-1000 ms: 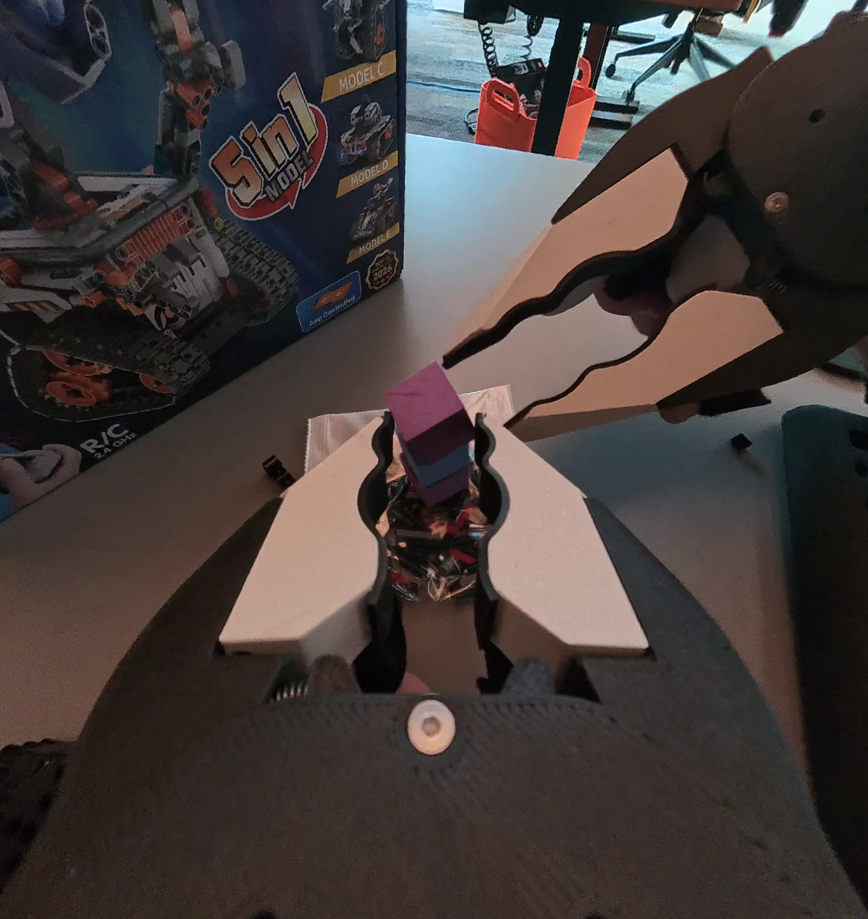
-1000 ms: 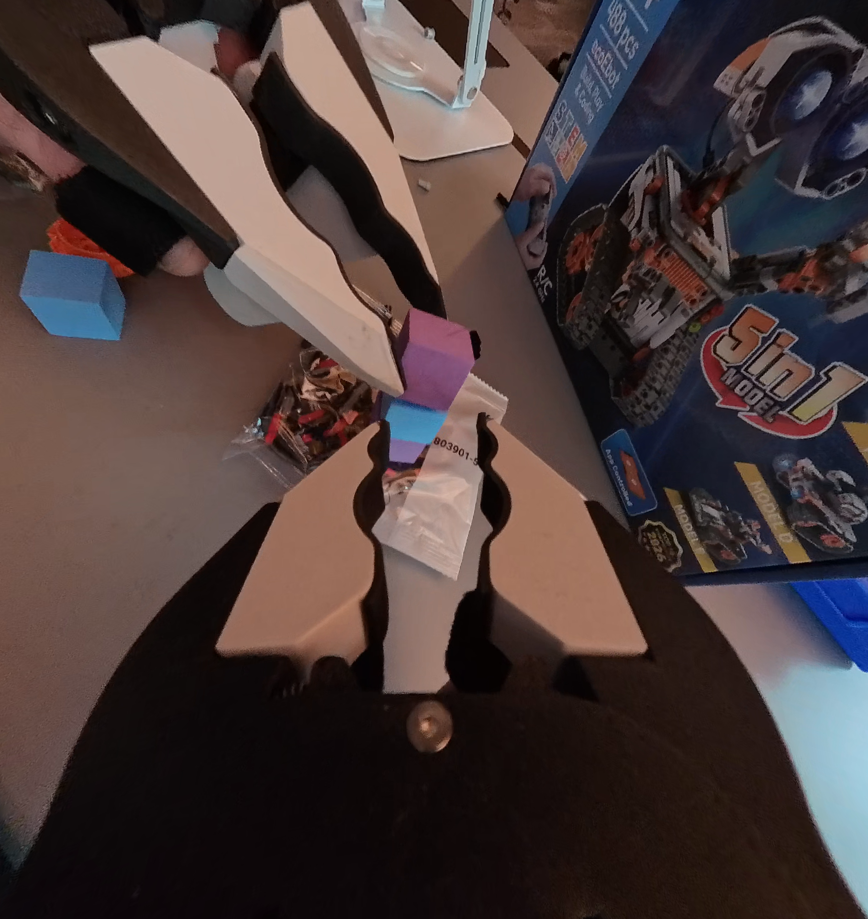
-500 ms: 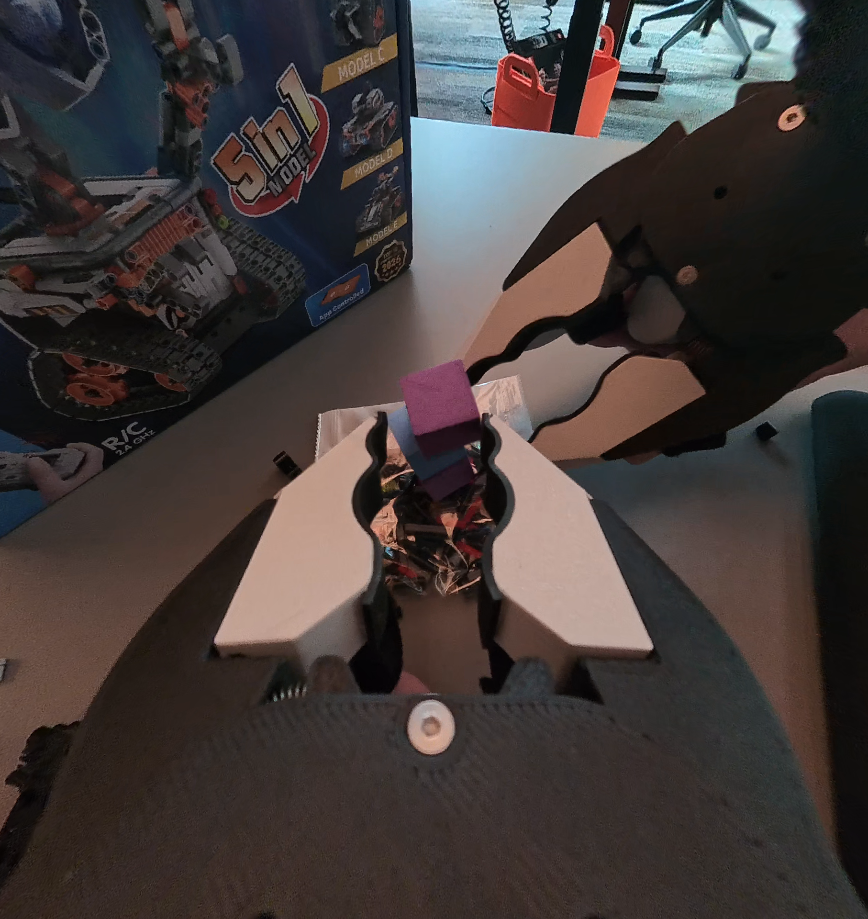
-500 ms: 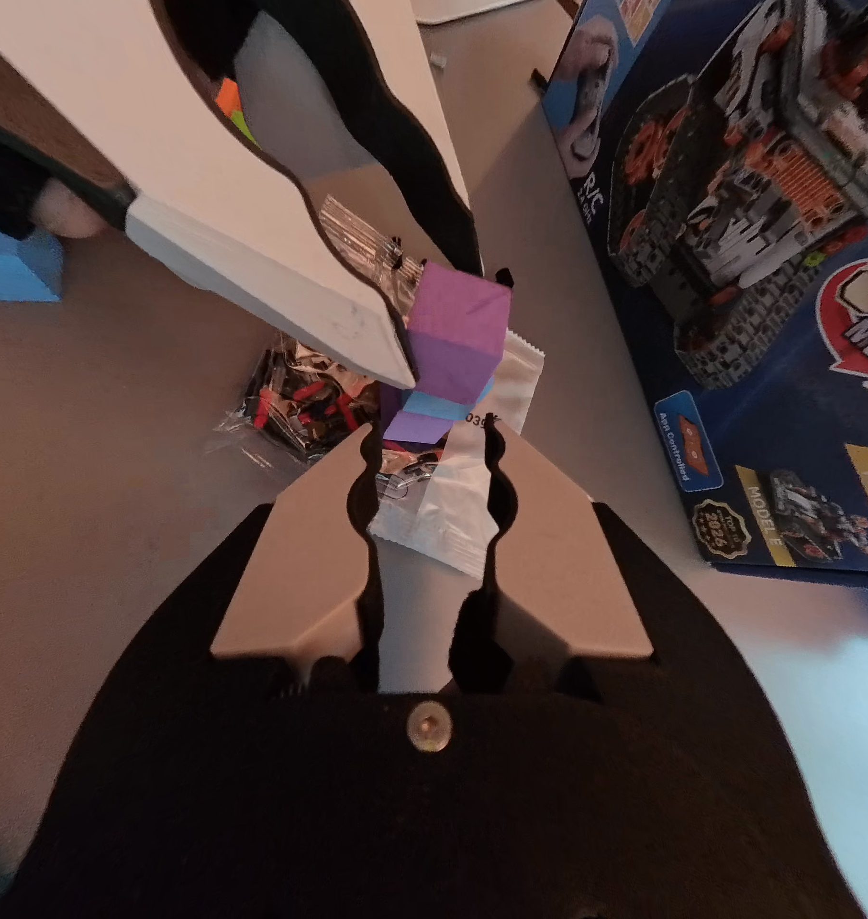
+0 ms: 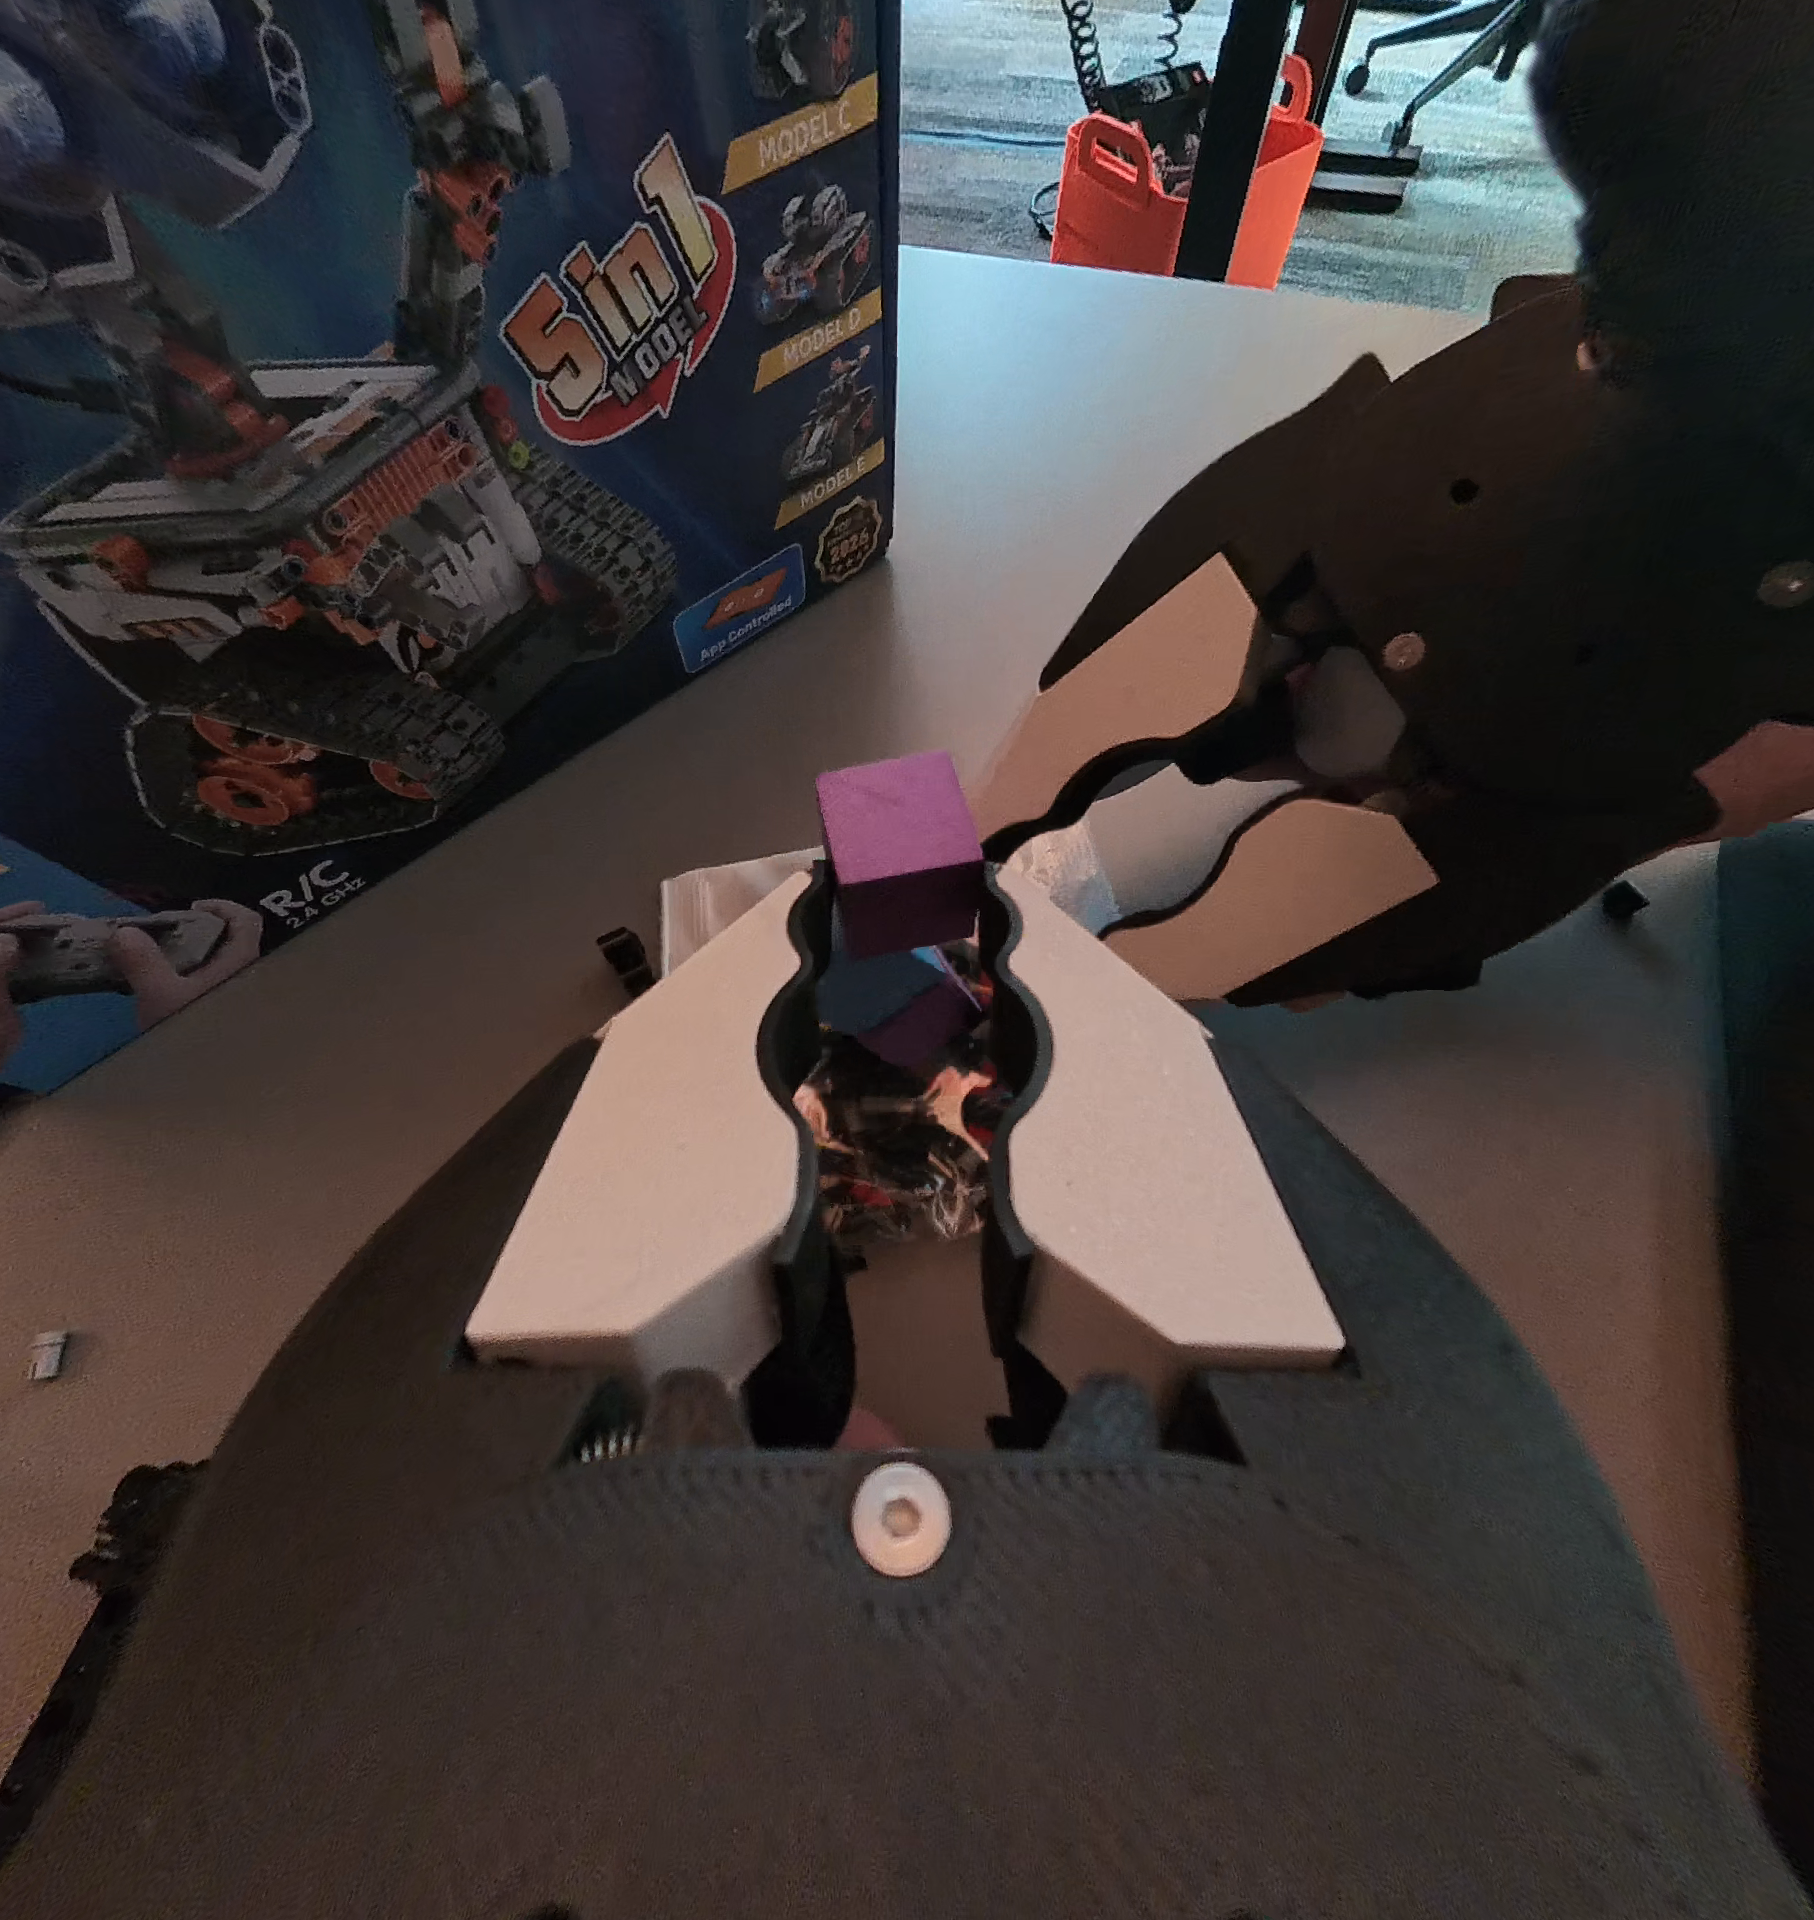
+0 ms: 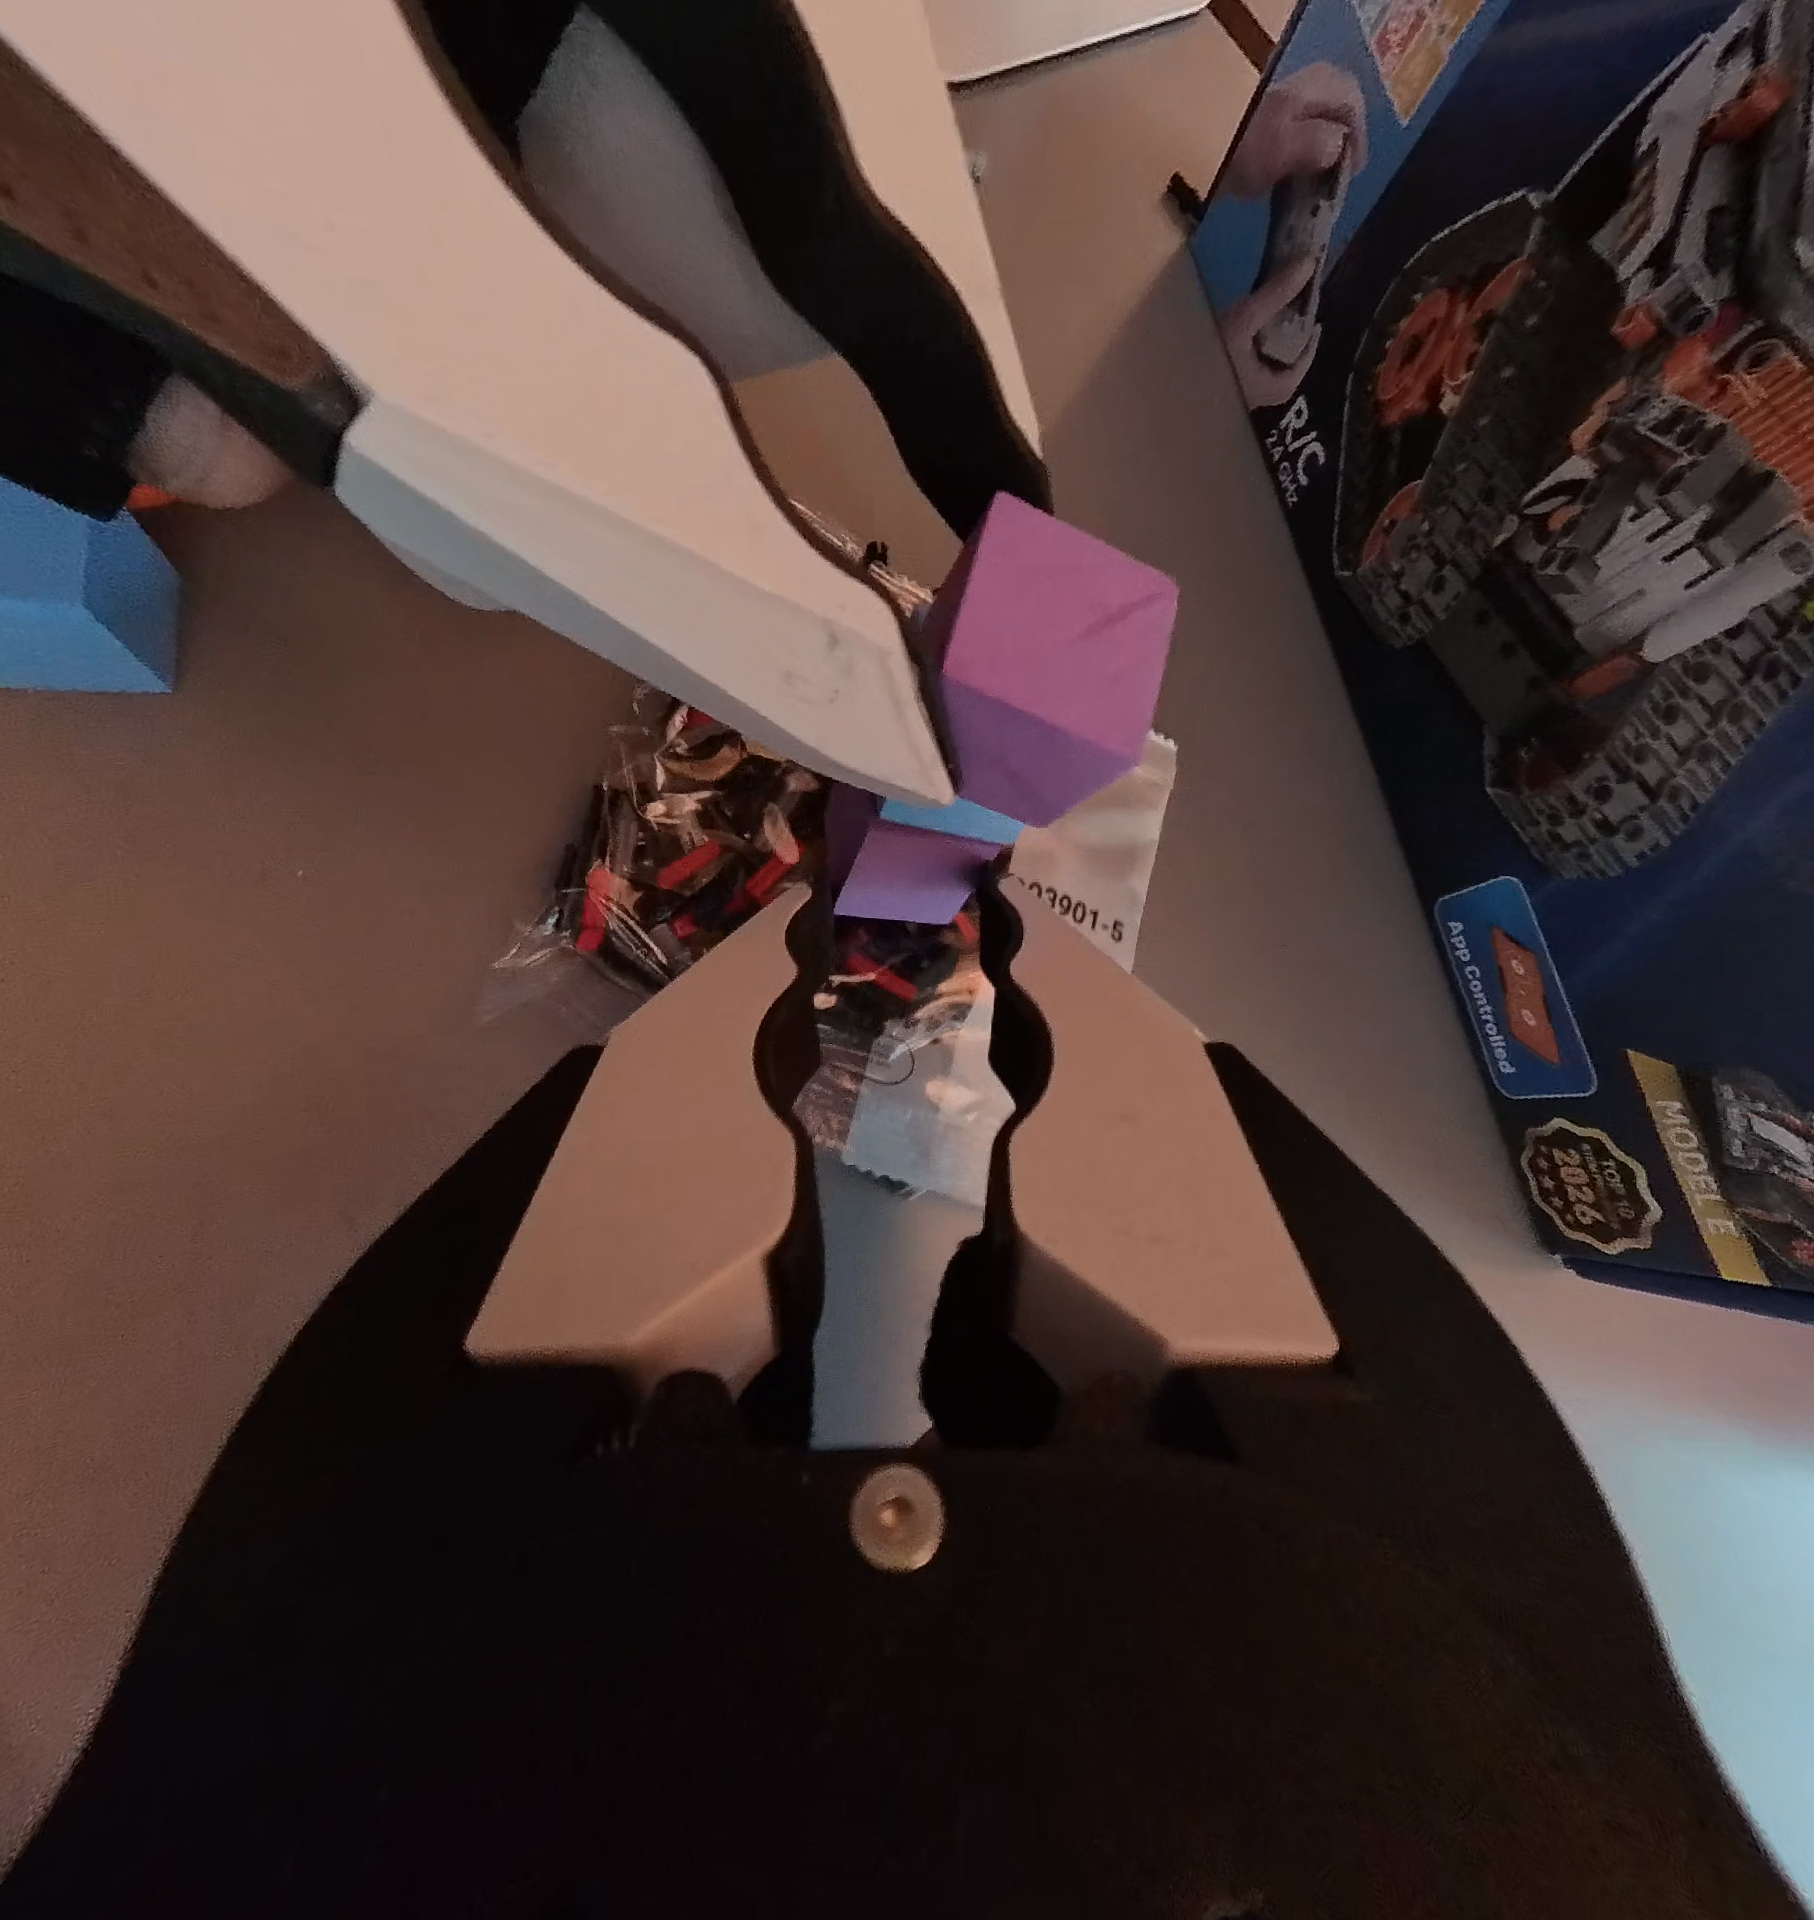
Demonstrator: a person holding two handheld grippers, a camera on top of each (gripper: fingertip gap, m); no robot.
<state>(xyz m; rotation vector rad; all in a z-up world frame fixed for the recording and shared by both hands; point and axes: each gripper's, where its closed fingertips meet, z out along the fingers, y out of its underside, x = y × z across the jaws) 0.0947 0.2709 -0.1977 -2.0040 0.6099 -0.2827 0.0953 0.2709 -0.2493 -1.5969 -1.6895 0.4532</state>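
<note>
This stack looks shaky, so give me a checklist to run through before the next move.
1. Left hand-held gripper holding the top purple cube: ok, its fingertips pinch two sides.
2. Top purple cube clear of the blue cube: cannot tell.
3. Cubes squared up: not ok, the top purple cube, blue cube and lower purple cube are twisted against each other.
4. Firm base: not ok, the lower purple cube sits on a lumpy bag of parts.
5. Right hand-held gripper free: ok, jaws open at the lower purple cube.

Toy box (image 5: 383,436) close left of cube stack (image 5: 898,847)
</note>
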